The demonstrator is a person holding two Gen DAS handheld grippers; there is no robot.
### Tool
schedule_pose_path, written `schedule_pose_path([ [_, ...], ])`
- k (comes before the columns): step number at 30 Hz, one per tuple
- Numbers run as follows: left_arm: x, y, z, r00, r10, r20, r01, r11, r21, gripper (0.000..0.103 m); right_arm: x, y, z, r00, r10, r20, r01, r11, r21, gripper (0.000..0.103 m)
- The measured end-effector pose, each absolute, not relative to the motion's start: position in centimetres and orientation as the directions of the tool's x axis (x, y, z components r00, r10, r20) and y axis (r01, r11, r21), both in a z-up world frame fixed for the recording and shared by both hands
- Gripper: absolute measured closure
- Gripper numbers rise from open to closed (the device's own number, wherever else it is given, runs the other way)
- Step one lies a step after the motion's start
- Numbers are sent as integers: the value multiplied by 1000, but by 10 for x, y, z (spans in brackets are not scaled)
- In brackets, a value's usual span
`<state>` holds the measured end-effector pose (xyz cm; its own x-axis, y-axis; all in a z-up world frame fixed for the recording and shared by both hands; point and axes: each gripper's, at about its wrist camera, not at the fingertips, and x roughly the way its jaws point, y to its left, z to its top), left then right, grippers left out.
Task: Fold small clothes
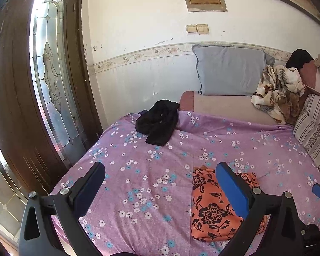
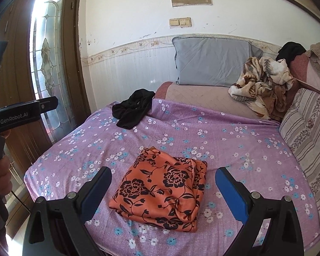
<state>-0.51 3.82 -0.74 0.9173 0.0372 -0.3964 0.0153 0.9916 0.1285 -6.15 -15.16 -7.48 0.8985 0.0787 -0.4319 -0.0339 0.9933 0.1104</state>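
**A:** What is in the room?

**B:** A bed with a purple flower sheet (image 2: pixel 234 140). A grey pillow (image 2: pixel 211 61) leans on the white wall (image 2: pixel 128 10), and a brown door (image 1: pixel 17 85) is on the left.

**A:** Where are the clothes?

**B:** The orange flowery cloth (image 2: pixel 160 189) lies folded on the sheet near the front. A black cloth (image 2: pixel 134 108) lies in a heap far back.

**A:** And the grabbers?

**B:** The right gripper (image 2: pixel 163 189) is wide apart above the orange cloth, holding nothing. The left gripper (image 1: pixel 160 183) is wide apart too, over bare sheet just left of it.
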Motion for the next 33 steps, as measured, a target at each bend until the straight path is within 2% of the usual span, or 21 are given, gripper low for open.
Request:
schedule_pose_path([
  [13,-7,47,-13,910,8,-414,35,995,96,0,-63,-140,-68,898,23,-440,11,997,75,4],
  [20,-20,52,-6,919,-11,-395,47,996,81,0,-76,-142,-46,912,-45,-408,77,995,62,4],
  [33,-41,55,7,926,-64,-371,86,995,44,0,-96,-139,-15,939,-68,-337,88,995,44,4],
])
